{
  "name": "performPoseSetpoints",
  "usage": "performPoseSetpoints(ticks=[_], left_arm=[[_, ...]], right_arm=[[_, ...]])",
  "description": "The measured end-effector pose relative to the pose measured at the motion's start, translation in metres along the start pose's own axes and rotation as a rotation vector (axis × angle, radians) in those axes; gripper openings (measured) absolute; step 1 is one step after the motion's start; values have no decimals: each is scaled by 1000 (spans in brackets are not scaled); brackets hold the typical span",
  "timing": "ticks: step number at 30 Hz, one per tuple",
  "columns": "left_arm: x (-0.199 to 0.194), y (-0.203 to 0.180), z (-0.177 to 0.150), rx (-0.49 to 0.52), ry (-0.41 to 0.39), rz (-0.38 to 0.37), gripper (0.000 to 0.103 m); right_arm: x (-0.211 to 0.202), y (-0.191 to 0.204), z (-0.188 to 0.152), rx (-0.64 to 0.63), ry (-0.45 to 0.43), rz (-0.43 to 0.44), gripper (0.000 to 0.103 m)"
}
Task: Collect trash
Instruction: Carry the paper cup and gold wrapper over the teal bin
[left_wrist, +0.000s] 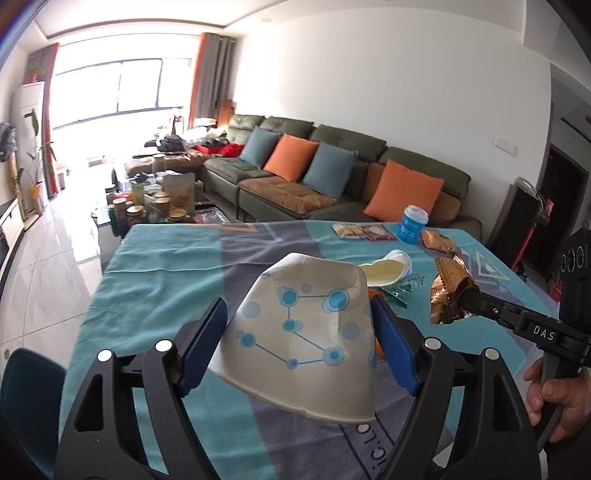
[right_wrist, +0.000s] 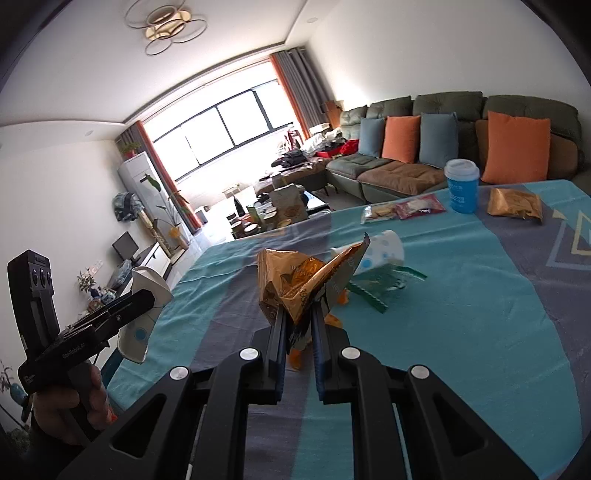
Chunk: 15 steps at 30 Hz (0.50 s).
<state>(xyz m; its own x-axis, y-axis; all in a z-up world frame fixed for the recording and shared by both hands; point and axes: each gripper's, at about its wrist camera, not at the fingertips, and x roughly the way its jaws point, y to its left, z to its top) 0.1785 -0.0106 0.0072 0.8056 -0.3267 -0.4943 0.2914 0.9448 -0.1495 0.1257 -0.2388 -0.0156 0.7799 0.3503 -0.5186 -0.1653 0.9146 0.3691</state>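
Matt paper cup; glossy crinkled foil wrapper; soft creased cloth tablecloth

Living room, white walls, white ceiling with ring-shaped light fixture. Large window far end, blown-out daylight, orange-grey curtains both sides. Green sectional sofa along wall, orange and blue cushions. Cluttered coffee table with jars. Glossy pale tile floor. White floor-standing air conditioner, potted plant beside it.
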Motion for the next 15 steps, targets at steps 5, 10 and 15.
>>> performPoseSetpoints(ticks=[5,10,15], left_arm=[[-27,18,-6,-41,-29,52,78],[-58,45,-10,-84,-64,119,78],[-95,73,-15,-129,-102,196,78]], right_arm=[[1,24,2,-50,-8,41,11],[3,52,4,-105,-9,92,11],[11,84,6,-151,-6,153,11]])
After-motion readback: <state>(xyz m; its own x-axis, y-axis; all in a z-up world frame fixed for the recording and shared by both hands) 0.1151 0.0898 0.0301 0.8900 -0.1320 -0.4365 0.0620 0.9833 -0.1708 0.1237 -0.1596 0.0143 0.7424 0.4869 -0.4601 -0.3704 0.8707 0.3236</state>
